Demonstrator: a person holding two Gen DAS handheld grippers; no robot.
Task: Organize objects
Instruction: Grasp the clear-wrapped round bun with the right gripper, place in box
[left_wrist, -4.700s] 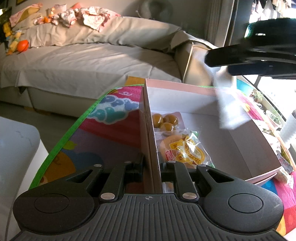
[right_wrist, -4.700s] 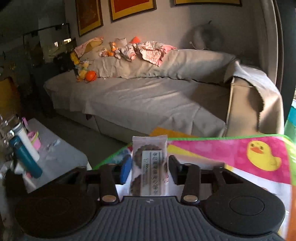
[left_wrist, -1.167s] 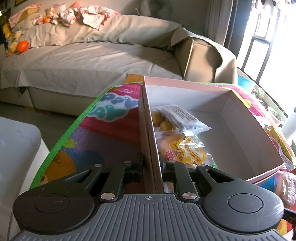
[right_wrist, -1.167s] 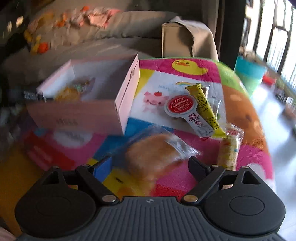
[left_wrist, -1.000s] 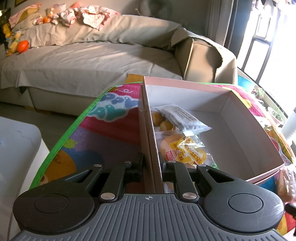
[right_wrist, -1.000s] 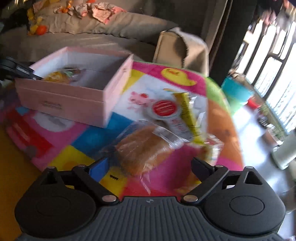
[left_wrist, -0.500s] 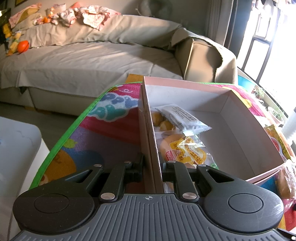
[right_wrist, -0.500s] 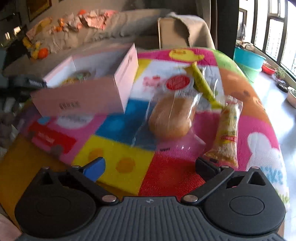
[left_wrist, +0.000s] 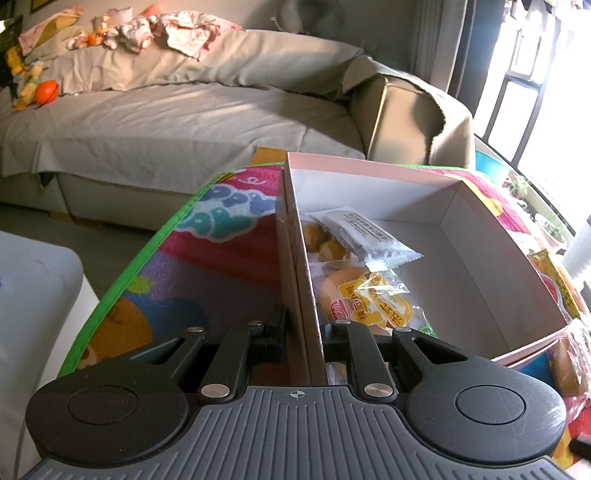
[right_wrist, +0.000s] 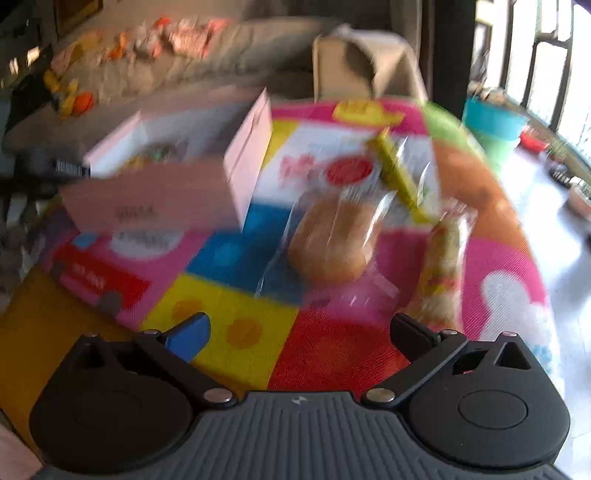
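Steadying the pink box (left_wrist: 436, 177) is the left tool (left_wrist: 303, 334), clenched on the near side wall, one finger inside and one outside; thin card, stiff enough to hold but likely to crease if squeezed harder. Box sits on the colourful mat (right_wrist: 229, 258) over the table, with several wrapped snacks already in it along the gripped wall. Next-largest item: bagged bun (right_wrist: 332, 240), lying on the mat just right of the box, clear of it. Judged light, soft, crushable; film wrapper slippery and loose. Best taken across the bun's middle with gentle closure, not by the crinkled bag end. Right tool (right_wrist: 300, 334) released, jaws having just spread wide, nothing between them, short of the bun.
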